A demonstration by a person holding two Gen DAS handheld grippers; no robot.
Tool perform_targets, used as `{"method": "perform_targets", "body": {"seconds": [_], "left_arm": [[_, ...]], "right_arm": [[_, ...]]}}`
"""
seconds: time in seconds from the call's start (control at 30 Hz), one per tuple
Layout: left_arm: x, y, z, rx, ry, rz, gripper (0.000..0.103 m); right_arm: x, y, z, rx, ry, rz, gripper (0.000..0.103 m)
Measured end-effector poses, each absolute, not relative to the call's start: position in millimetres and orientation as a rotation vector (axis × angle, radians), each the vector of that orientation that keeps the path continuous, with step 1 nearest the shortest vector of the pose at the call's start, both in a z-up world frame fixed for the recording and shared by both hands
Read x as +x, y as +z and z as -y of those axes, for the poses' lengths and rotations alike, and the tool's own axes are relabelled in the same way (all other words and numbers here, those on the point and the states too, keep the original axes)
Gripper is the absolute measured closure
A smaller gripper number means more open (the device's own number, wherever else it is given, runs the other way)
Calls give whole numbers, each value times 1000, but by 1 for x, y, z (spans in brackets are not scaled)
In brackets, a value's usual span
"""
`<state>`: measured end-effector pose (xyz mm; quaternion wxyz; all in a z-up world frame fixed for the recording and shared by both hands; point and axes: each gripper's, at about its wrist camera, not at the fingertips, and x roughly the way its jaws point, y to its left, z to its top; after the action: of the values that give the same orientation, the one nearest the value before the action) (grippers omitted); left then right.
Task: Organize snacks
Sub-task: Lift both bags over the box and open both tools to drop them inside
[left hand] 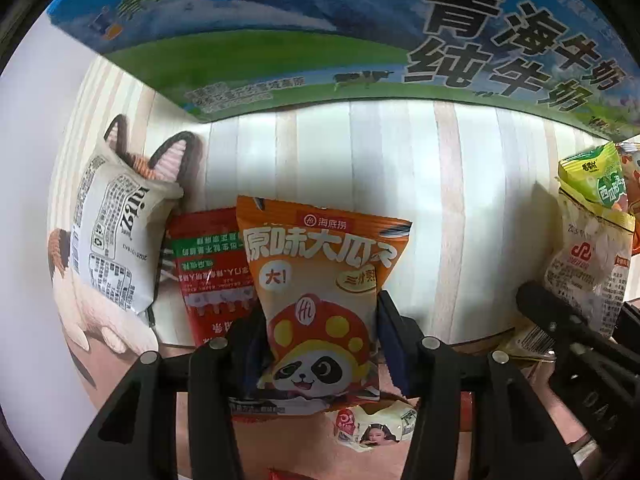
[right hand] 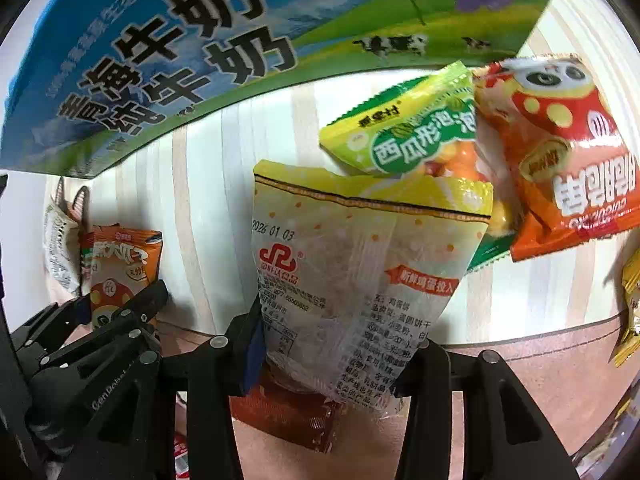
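Currently the left gripper (left hand: 320, 332) clamps the orange panda packet (left hand: 320, 296), held in front of the milk carton (left hand: 320, 40); the right gripper (right hand: 340, 344) pinches a yellow biscuit packet (right hand: 360, 272) nearer that carton's flowered end. Each packet should probably be lowered beside its neighbours before the fingers part.

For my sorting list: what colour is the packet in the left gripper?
Orange packet, with a panda picture; left wrist view.

Bright, even light fills both fisheye views; packets cast soft shadows on the striped mat (left hand: 400, 184), edges curve strongly, glare whitens the left rim.
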<state>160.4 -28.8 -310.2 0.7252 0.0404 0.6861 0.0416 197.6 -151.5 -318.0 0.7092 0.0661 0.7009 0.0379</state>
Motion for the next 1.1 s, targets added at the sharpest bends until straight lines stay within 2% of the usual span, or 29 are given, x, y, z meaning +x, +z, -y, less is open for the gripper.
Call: {"method": "perform_targets", "body": {"seconds": [0.17, 0.3, 0.4, 0.73, 0.83, 1.1], "left_arm": [[181, -298, 54, 96, 96, -1498, 59], [180, -269, 48, 78, 110, -1442, 61], [175, -243, 55, 76, 111, -1381, 62], [136, -144, 70, 52, 34, -1208, 62], [130, -119, 65, 31, 6, -1153, 62], [166, -82, 45, -6, -56, -1033, 62]], "right_arm": [[195, -335, 124, 53, 60, -1542, 53], [186, -331, 113, 35, 62, -1492, 62], [183, -322, 111, 52, 72, -1467, 64], [164, -250, 103, 69, 159, -1305, 65], [167, -214, 101, 67, 181, -1252, 65], [167, -135, 138, 116, 227, -1163, 65]]}}
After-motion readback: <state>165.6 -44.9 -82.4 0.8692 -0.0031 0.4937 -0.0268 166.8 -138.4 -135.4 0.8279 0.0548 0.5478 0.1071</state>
